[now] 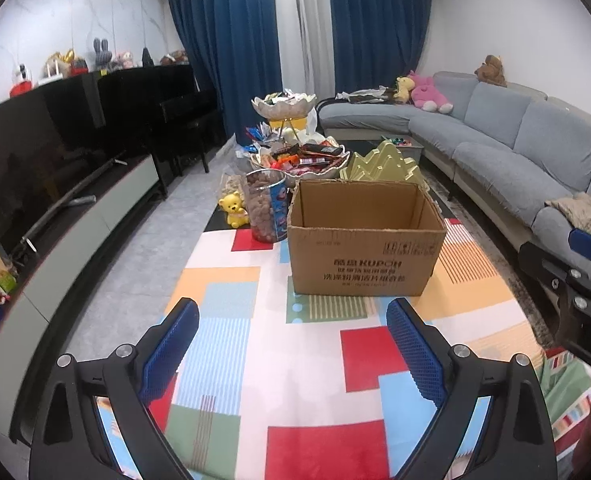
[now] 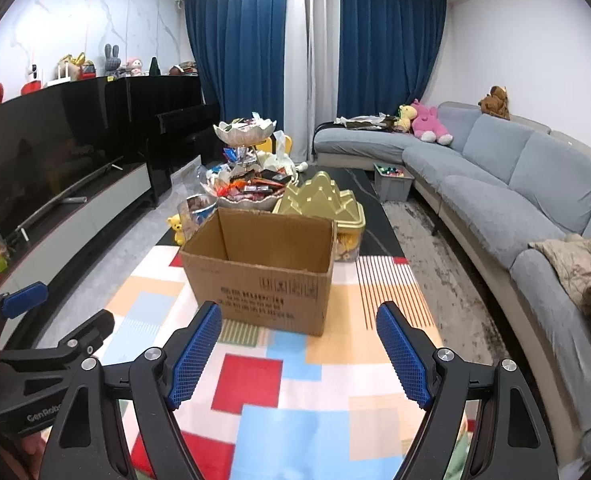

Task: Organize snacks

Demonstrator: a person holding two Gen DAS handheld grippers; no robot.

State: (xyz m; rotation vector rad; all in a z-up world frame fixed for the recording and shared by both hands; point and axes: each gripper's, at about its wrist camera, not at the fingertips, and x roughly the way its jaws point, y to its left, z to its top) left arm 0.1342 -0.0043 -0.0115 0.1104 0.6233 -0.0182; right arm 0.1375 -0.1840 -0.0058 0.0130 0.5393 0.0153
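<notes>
We hold our left gripper [image 1: 293,342] and right gripper [image 2: 298,346] spread wide, gripping nothing, above the colourful tablecloth [image 1: 295,400]. Straight ahead of both sits the open cardboard box [image 1: 365,256] (its inside bottom hidden from us), and beyond it the snack-filled tiered bowl [image 1: 299,160], a clear jar [image 1: 265,206] and gold lid [image 2: 321,198].

Cardboard box [image 1: 365,236] blocks path ahead (open top); snack bowl [image 1: 303,162] behind.

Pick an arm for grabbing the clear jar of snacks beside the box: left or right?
Left, probably. The jar stands off the cardboard box's left corner, unobstructed ahead of the left gripper. From the right gripper the box mostly hides it. Both are open.
</notes>
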